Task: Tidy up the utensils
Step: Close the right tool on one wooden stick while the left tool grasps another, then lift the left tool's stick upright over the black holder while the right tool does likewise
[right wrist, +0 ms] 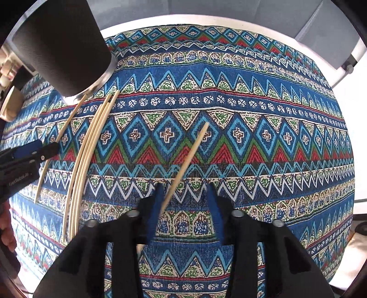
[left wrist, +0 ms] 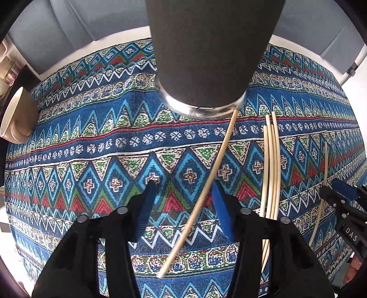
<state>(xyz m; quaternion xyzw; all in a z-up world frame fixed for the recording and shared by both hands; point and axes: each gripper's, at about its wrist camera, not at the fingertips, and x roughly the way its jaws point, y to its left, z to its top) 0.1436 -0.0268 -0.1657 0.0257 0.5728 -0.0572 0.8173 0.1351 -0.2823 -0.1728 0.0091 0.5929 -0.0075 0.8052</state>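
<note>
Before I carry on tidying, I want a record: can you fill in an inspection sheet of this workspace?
Surface: patterned tablecloth on a white table.
Job's things: dark holder upright; four chopsticks lying together; left chopstick and right chopstick, each between a gripper's fingers.
Clutter: beige bowl at the edge.
Grippers: left gripper open; right gripper open; neither presses its chopstick.
Cables: nothing seen.
Surroundings: grey seats behind.

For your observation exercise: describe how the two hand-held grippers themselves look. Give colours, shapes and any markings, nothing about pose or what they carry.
Both are alike. The left hand-held gripper and right hand-held gripper have matte black angular bodies, two flat blue ribbed fingers each, and round grey pin heads at the joints. From the side, one shows a white "DAS" label; the other carries faint white lettering, too blurred to read with certainty. No cables show.
</note>
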